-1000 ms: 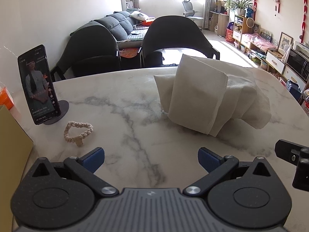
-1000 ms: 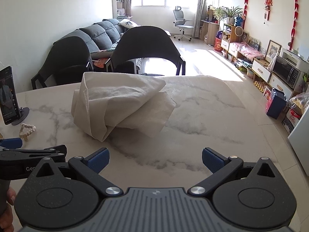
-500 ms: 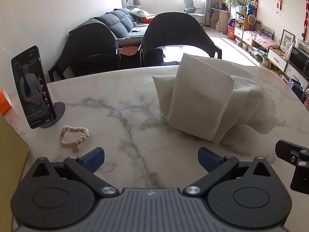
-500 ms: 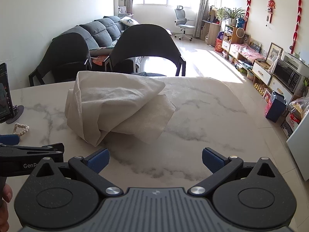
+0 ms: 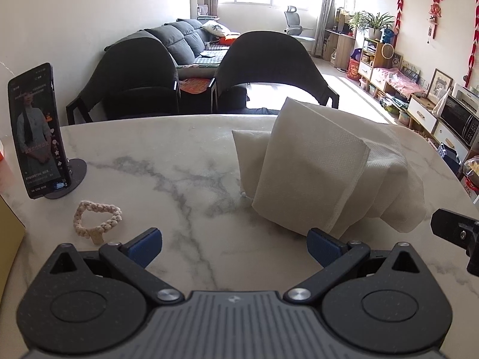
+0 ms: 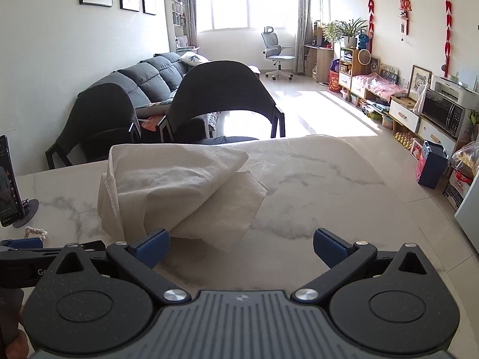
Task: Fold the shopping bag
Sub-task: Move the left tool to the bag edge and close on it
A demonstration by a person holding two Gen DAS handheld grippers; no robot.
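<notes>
A cream non-woven shopping bag (image 5: 317, 170) lies crumpled in a loose heap on the marble table (image 5: 155, 161), its near corner just ahead of my left gripper's right finger. My left gripper (image 5: 233, 246) is open and holds nothing. In the right wrist view the bag (image 6: 179, 191) sits ahead and to the left, its lower edge close to the left fingertip. My right gripper (image 6: 241, 245) is open and holds nothing too. The tip of the left gripper shows at the left edge of the right wrist view.
A phone on a round stand (image 5: 37, 131) is upright at the table's left. A braided cord loop (image 5: 95, 218) lies near my left fingertip. Two dark chairs (image 5: 269, 71) stand behind the far table edge. A yellow box edge (image 5: 9, 239) is at far left.
Both grippers have moved forward toward the bag, which now looks larger and nearer. The bag itself has not moved. Both stay open.
</notes>
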